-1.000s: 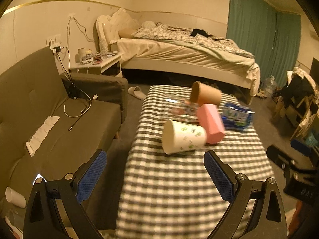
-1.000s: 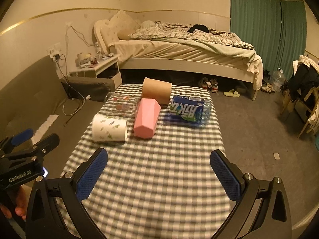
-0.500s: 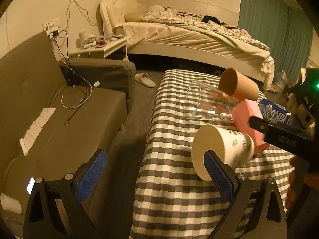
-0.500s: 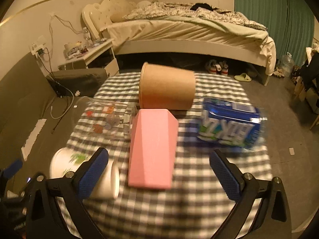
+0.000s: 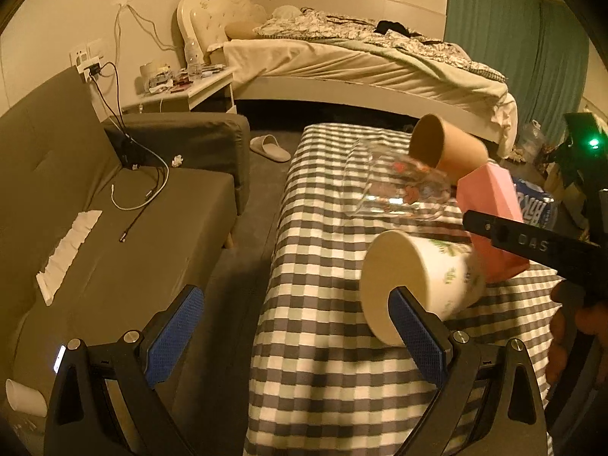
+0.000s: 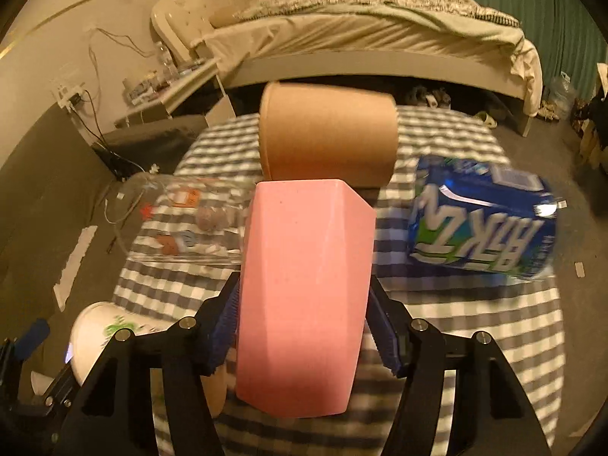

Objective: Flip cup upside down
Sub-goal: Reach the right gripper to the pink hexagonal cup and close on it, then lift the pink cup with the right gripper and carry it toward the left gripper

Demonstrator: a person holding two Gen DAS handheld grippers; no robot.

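Note:
A pink faceted cup (image 6: 304,296) lies on its side on the checked table (image 6: 475,319). My right gripper (image 6: 304,326) has closed its blue pads against both sides of it. The cup also shows in the left wrist view (image 5: 490,209). My left gripper (image 5: 296,334) is open and empty at the table's left edge, with its right finger in front of a white paper cup (image 5: 421,281) that lies on its side.
A clear glass (image 6: 182,224), a brown paper cup (image 6: 326,140) and a blue can (image 6: 482,224) lie on their sides around the pink cup. A grey sofa (image 5: 95,209) stands left of the table. A bed (image 5: 361,64) is behind.
My right gripper moved forward and closed its fingers around the pink cup. My left gripper moved closer to the white cup and stayed open.

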